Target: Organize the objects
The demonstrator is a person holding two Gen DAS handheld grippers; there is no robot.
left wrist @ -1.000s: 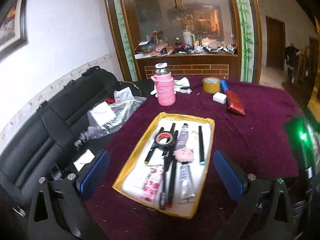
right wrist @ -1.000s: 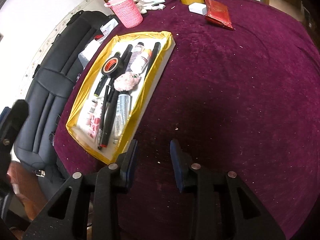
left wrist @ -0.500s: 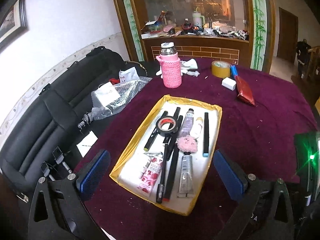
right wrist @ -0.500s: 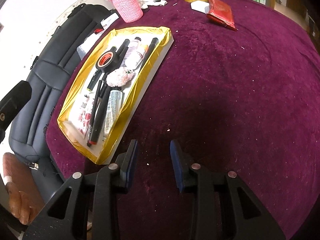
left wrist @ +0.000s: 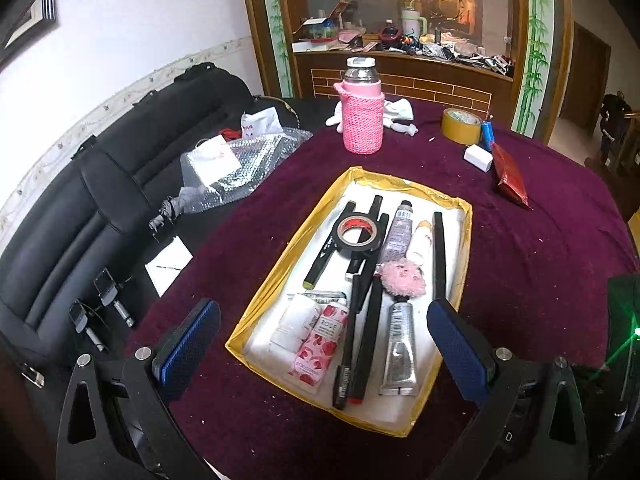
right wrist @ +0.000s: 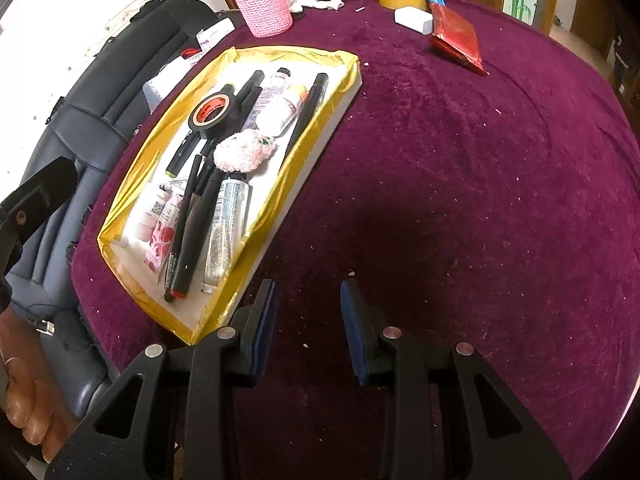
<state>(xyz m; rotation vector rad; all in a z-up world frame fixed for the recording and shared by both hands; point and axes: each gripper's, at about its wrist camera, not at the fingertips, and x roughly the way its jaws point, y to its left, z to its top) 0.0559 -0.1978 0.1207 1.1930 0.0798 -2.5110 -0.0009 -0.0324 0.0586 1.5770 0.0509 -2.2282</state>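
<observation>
pink bottle [right wrist: 264,0] top cut off

The left tongs [left wrist: 324,344] gape wide with nothing between the blue pads, tilted down over the surface's near edge. The right tongs [right wrist: 308,320] stand narrowly parted, empty, pointing steeply down.

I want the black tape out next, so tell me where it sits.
The black tape lies in the far half of the yellow tray, on top of the black markers, left of the grey tube in the left wrist view.
</observation>
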